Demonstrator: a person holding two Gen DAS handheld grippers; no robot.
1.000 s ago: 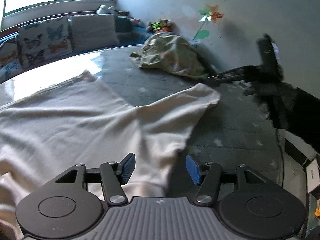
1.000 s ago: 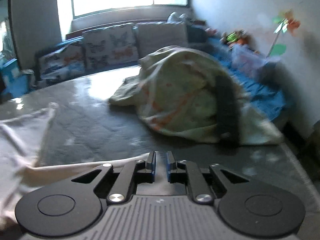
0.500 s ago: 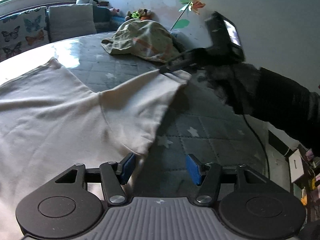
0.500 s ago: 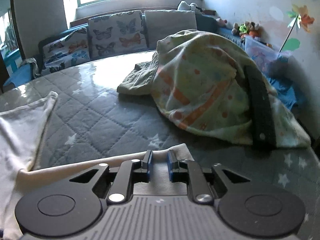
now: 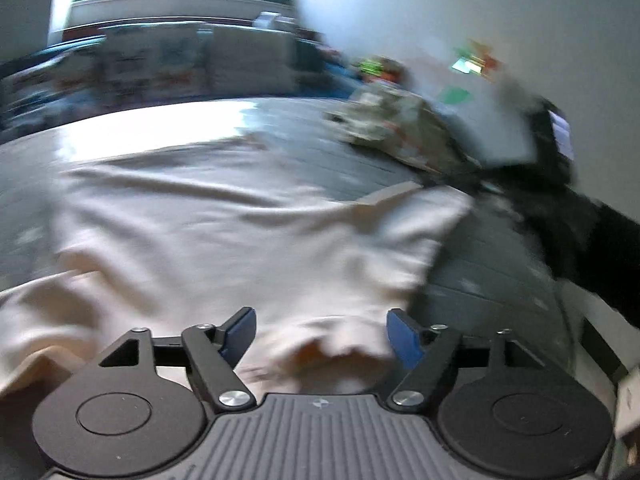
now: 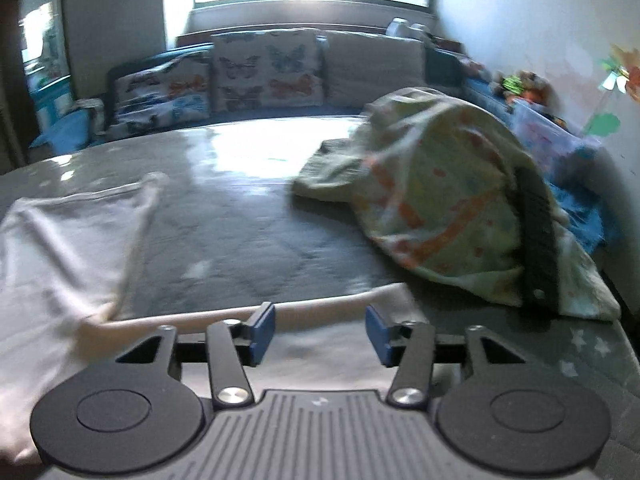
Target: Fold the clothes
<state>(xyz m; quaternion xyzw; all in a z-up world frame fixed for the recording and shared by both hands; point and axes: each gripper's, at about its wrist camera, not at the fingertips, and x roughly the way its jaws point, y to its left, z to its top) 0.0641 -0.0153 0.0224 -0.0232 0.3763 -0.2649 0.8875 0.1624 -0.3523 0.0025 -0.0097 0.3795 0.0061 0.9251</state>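
Observation:
A cream shirt (image 5: 224, 236) lies spread on the grey quilted bed (image 5: 492, 280). My left gripper (image 5: 320, 338) is open just above the shirt's near edge, with bunched cloth between its blue pads. My right gripper (image 6: 320, 332) is open over the shirt's sleeve hem (image 6: 328, 312); it holds nothing. In the left wrist view the right gripper (image 5: 460, 182) sits at the sleeve's far tip, held by a dark-sleeved arm (image 5: 592, 248). The rest of the shirt (image 6: 60, 240) shows at the left of the right wrist view. The left view is blurred.
A crumpled patterned garment (image 6: 440, 200) with a black strap (image 6: 536, 240) on it lies at the bed's far right, also in the left wrist view (image 5: 400, 132). Butterfly cushions (image 6: 264, 72) line the back under a window. A wall (image 5: 460, 20) is at right.
My right gripper has opened and let go of the sleeve. My left gripper has moved back over the shirt's near edge, and cloth now lies between its open fingers.

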